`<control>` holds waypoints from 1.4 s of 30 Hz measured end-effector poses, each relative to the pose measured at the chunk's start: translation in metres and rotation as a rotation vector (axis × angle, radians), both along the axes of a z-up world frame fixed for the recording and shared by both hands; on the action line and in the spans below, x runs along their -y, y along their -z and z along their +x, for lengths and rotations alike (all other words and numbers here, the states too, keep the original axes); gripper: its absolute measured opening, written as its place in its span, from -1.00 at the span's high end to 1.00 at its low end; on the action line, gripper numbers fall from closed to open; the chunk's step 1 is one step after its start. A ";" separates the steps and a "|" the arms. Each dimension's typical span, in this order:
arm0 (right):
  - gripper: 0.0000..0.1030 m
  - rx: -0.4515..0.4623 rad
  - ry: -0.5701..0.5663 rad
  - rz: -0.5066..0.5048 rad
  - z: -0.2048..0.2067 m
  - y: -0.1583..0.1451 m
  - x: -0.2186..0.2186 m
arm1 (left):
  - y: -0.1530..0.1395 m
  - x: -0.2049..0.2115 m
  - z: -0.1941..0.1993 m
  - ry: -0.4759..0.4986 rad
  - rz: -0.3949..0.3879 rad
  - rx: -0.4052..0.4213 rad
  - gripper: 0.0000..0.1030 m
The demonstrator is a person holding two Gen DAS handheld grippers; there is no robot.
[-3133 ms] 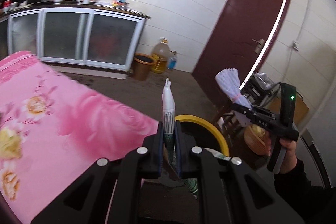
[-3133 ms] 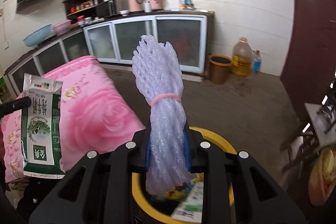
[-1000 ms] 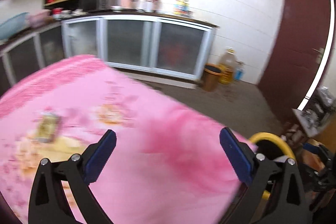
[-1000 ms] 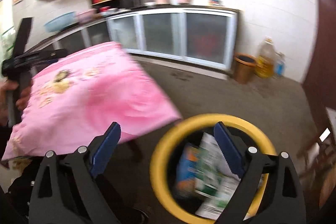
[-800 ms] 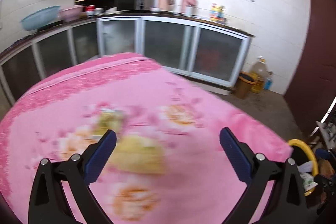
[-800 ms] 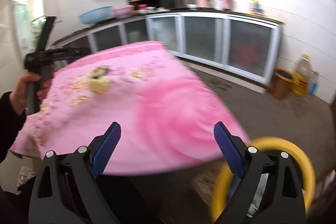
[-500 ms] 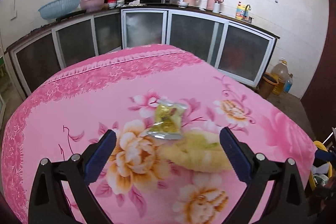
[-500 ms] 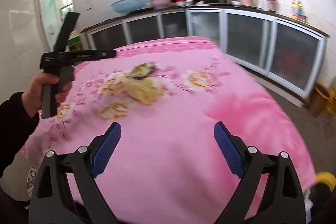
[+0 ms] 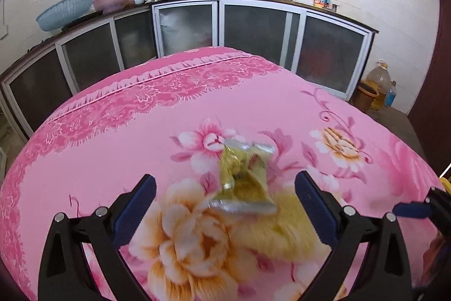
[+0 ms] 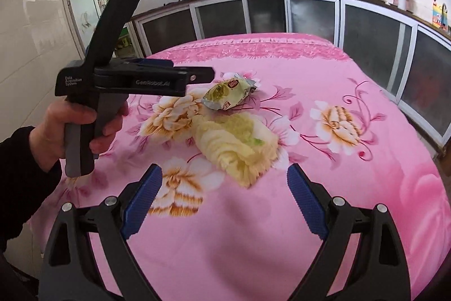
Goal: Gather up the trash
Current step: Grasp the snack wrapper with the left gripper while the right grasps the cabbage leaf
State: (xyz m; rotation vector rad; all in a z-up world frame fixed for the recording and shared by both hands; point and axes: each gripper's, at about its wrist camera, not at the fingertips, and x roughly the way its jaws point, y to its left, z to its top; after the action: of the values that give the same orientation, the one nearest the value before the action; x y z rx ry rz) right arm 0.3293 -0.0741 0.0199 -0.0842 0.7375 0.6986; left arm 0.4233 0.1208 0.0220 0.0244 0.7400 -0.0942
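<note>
A pink flowered tablecloth (image 10: 324, 216) covers the table, with glass-fronted kitchen cabinets (image 9: 253, 27) behind it. Near the middle of the cloth lies a pale yellow-green cabbage piece (image 10: 236, 143), and a yellow snack wrapper (image 10: 228, 93) sits just beside it on the side toward the cabinets, touching or nearly touching it. The left gripper (image 9: 225, 205) hangs over the cloth with its blue-padded fingers (image 9: 135, 205) wide apart, the wrapper between them in its view. The right gripper (image 10: 222, 196), fingers also spread apart and empty, points at the cabbage piece from the cloth's near edge.
</note>
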 end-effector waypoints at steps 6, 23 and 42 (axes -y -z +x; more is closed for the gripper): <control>-0.67 -0.028 0.005 -0.040 0.026 0.014 -0.018 | 0.012 0.001 0.033 -0.016 -0.017 -0.040 -0.85; 0.39 -0.130 -0.045 -0.066 0.049 0.028 -0.037 | 0.048 0.006 0.077 0.010 -0.123 -0.152 0.64; 0.87 -0.073 -0.037 0.030 0.008 -0.034 -0.002 | -0.024 -0.018 0.030 -0.039 -0.210 -0.009 0.90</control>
State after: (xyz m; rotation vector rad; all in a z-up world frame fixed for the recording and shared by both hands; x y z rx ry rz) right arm 0.3373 -0.0722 0.0536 -0.0454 0.7964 0.7503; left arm 0.4532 0.1385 0.0460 -0.1912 0.7361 -0.1343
